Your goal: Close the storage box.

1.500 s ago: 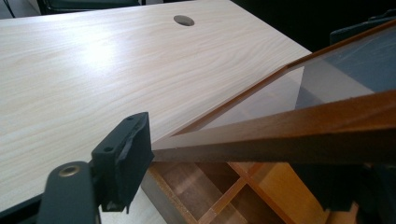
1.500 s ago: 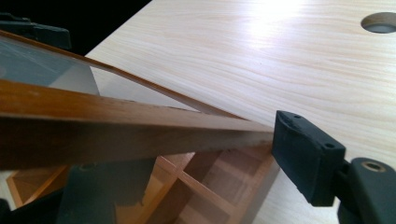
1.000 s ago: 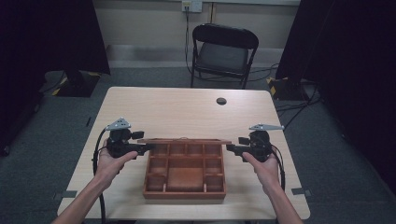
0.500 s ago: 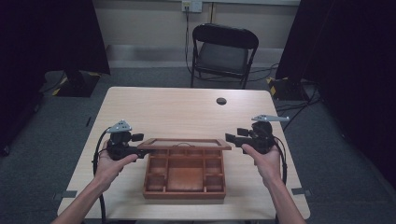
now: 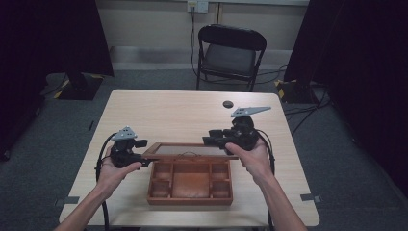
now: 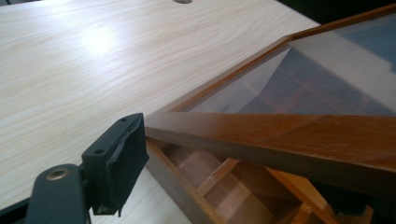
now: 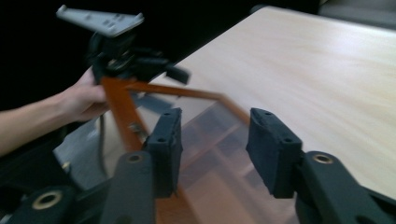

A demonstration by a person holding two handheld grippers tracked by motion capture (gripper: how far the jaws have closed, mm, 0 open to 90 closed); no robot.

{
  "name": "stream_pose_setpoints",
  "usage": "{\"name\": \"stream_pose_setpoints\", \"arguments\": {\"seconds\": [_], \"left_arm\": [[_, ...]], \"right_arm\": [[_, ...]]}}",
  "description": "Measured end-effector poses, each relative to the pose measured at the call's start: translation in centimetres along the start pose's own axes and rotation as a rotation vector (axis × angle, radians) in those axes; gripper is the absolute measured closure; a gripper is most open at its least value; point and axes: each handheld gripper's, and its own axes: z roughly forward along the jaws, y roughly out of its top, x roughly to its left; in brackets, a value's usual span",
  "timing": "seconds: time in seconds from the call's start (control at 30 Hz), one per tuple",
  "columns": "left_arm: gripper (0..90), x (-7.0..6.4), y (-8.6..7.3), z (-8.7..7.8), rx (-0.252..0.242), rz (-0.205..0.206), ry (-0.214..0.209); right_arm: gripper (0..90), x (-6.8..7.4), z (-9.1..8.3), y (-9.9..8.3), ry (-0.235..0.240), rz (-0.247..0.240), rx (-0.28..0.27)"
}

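A wooden box [image 5: 190, 199] with several compartments stands near the table's front edge. Its glass-panelled lid [image 5: 192, 150] is tilted up off the box. My left gripper [image 5: 146, 158] is shut on the lid's left corner. In the left gripper view one black finger [image 6: 116, 163] presses against the lid frame [image 6: 280, 135], with compartments visible underneath. My right gripper [image 5: 208, 140] hovers above the lid's right part, pointing left. Its jaws [image 7: 212, 144] stand open with nothing between them. Beyond them I see the lid [image 7: 119, 107] held by the left gripper [image 7: 121, 70].
The light wooden table [image 5: 183, 115] stretches bare behind the box, apart from a small dark round thing [image 5: 227, 104] near its far edge. A black folding chair [image 5: 228, 53] stands beyond the table. Dark curtains hang at both sides.
My right gripper let go of the lid's right edge, opened, and rose up and leftward over the lid. The lid has tilted higher while the left gripper keeps hold of it.
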Motion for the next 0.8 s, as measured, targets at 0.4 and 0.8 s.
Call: {"name": "stream_pose_setpoints", "arguments": {"seconds": [0.4,0.8], "left_arm": [[19.0,0.0,-0.4,0.1,0.011,-0.006,-0.020],[20.4,0.0,-0.6,0.3,0.016,-0.001,-0.019]], "right_arm": [[75.3,2.4,2.4,-0.1,0.130,-0.045,0.096],[78.8,2.0,3.8,-0.8,0.173,0.005,0.143]]}}
